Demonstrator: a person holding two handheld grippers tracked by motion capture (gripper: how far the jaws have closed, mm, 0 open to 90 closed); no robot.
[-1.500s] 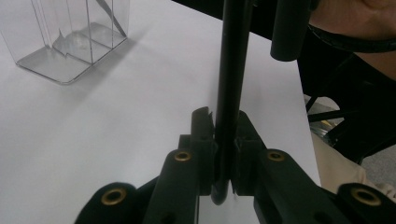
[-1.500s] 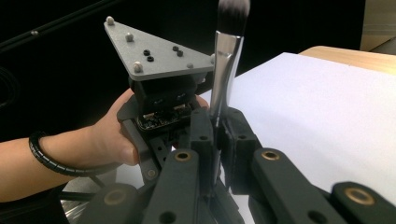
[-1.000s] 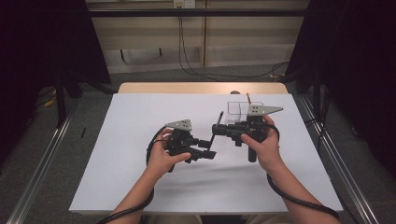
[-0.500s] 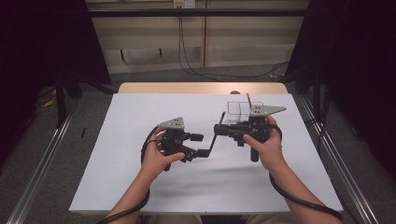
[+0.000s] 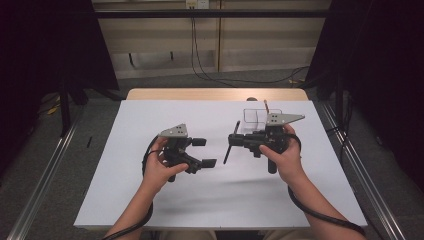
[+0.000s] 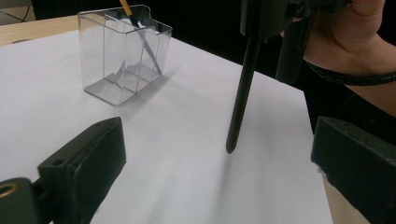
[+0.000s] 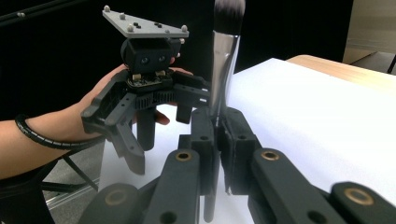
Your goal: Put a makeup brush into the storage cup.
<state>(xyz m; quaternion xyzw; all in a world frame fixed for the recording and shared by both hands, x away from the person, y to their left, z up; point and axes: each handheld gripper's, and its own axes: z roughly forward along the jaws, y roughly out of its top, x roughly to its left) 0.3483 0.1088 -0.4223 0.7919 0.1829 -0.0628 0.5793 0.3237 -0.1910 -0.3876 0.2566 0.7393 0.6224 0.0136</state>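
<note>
Black-handled, a makeup brush (image 7: 225,56) is being clamped upright in the closed right gripper (image 5: 245,141) just beside the clear organiser (image 6: 122,51), while the left gripper (image 5: 202,152) is being held wide open and empty, seemingly for a handover best taken low on the handle.

A white sheet (image 5: 150,190) covers a wooden desk (image 5: 200,94); black cables (image 5: 200,55) run across grey floor beyond it.

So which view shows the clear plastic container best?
The left gripper view: the clear container sits close, showing its compartments and a brush handle leaning inside. In the high view the container is small and partly behind the right gripper.
</note>
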